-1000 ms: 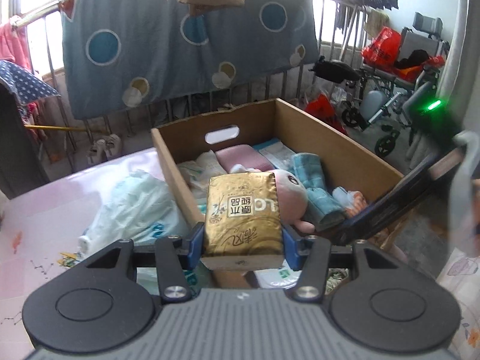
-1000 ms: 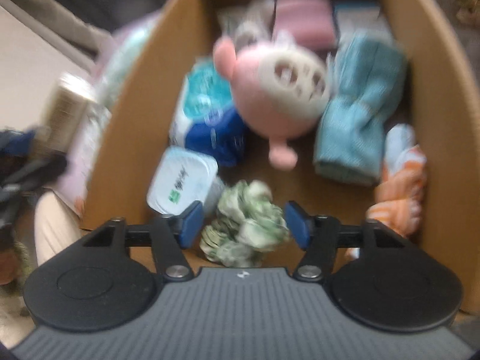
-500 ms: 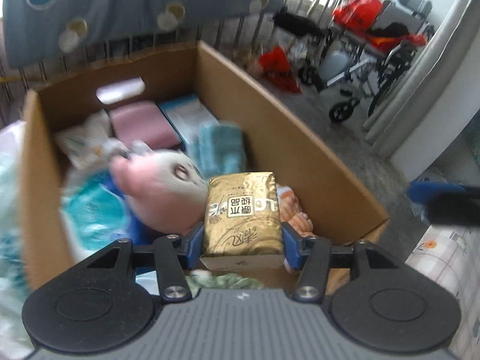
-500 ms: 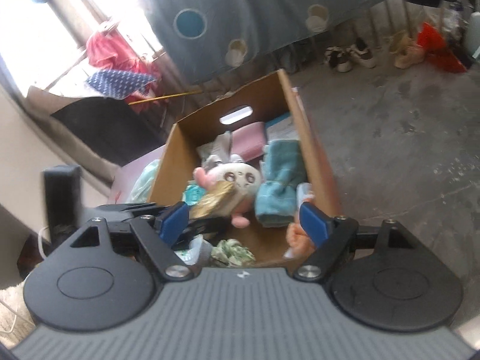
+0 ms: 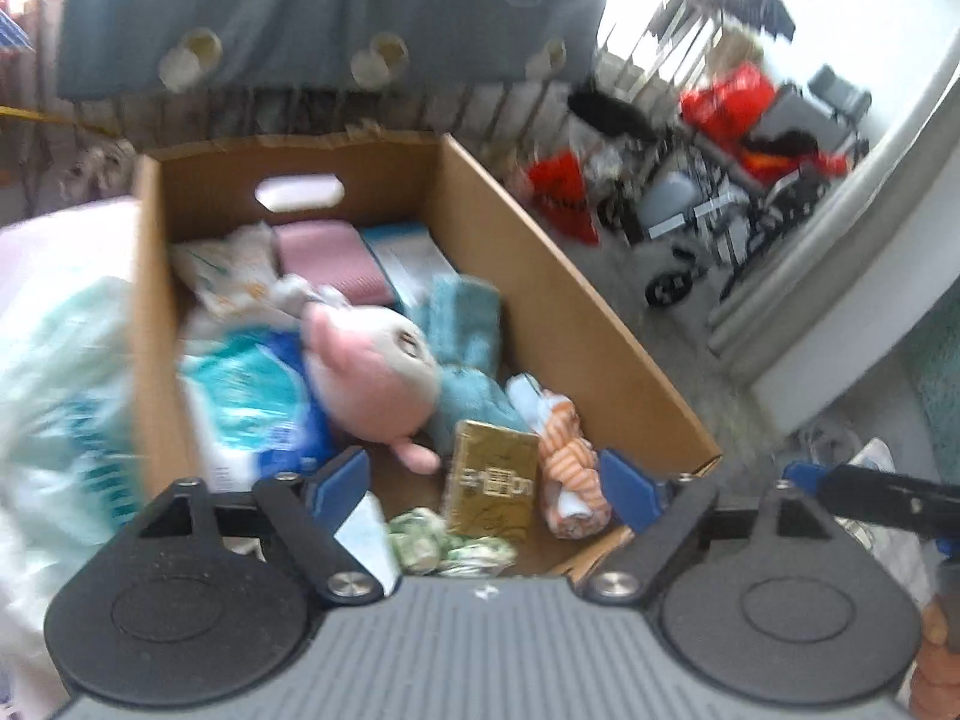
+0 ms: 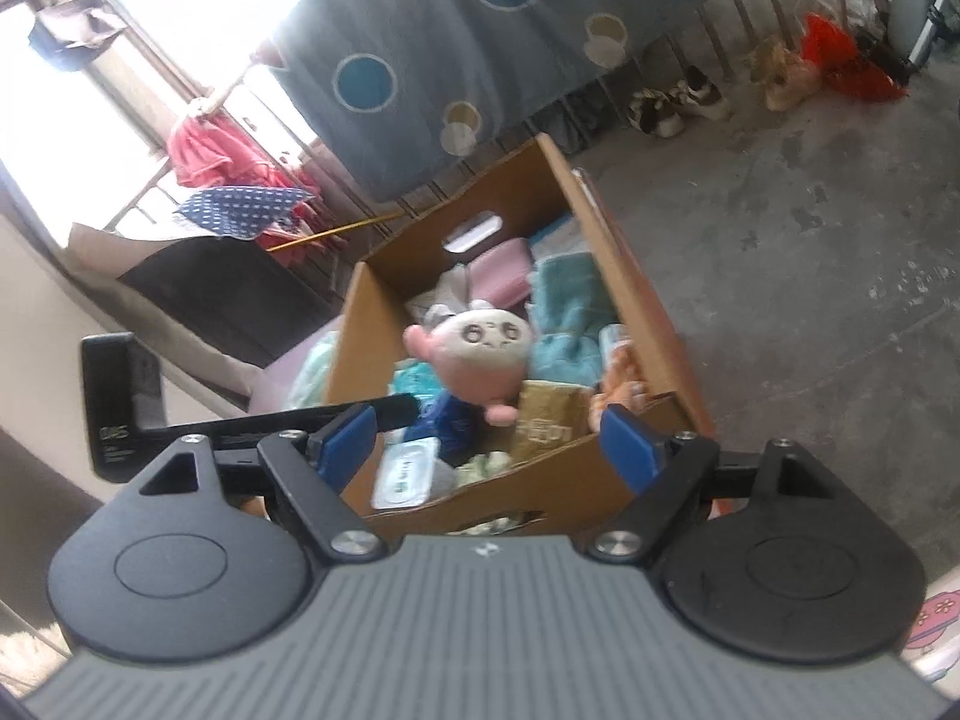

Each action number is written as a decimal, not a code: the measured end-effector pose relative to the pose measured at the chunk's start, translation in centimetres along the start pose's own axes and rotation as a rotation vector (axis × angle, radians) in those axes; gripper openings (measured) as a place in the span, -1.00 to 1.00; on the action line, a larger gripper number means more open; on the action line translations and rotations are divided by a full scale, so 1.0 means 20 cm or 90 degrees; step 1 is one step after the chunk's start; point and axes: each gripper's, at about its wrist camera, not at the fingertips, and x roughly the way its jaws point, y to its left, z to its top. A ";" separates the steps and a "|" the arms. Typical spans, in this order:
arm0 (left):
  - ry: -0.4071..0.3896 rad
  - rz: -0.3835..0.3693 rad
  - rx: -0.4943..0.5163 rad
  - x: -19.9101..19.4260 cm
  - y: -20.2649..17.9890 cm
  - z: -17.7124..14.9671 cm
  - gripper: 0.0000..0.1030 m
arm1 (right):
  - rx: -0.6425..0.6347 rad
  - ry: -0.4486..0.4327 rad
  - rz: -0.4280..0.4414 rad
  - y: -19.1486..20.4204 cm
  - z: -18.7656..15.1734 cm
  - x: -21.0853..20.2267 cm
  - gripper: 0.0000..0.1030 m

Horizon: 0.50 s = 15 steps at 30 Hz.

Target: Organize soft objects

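Observation:
A cardboard box (image 5: 576, 312) holds several soft things: a pink plush toy (image 5: 372, 378), a teal towel (image 5: 468, 336), an orange striped cloth (image 5: 567, 462), a green crumpled cloth (image 5: 444, 546) and a gold tissue pack (image 5: 492, 480). The gold pack lies in the box near its front end, free of my fingers. My left gripper (image 5: 483, 486) is open and empty above the box's front. My right gripper (image 6: 489, 438) is open and empty, held back from the box (image 6: 636, 300); the gold pack (image 6: 549, 420) and plush toy (image 6: 480, 348) show between its fingers.
A white and teal plastic bag (image 5: 66, 396) lies left of the box on a pink surface. A blue blanket with circles (image 5: 336, 6) hangs on a railing behind. A wheelchair (image 5: 738, 198) and red bags stand at the right on the concrete floor (image 6: 810, 240).
My left gripper has opened and let go of the gold tissue pack, which now lies in the box. My right gripper has drawn further back from the box, still open.

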 end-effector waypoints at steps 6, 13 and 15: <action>-0.084 0.103 0.002 -0.33 0.11 -0.15 0.86 | -0.063 -0.015 -0.005 0.23 -0.08 -0.01 0.84; -0.134 0.224 -0.016 -0.55 0.29 -0.29 0.99 | -0.161 -0.026 -0.061 0.52 -0.17 0.06 0.98; -0.132 0.244 -0.022 -0.59 0.33 -0.31 0.99 | -0.177 -0.022 -0.084 0.58 -0.20 0.09 0.98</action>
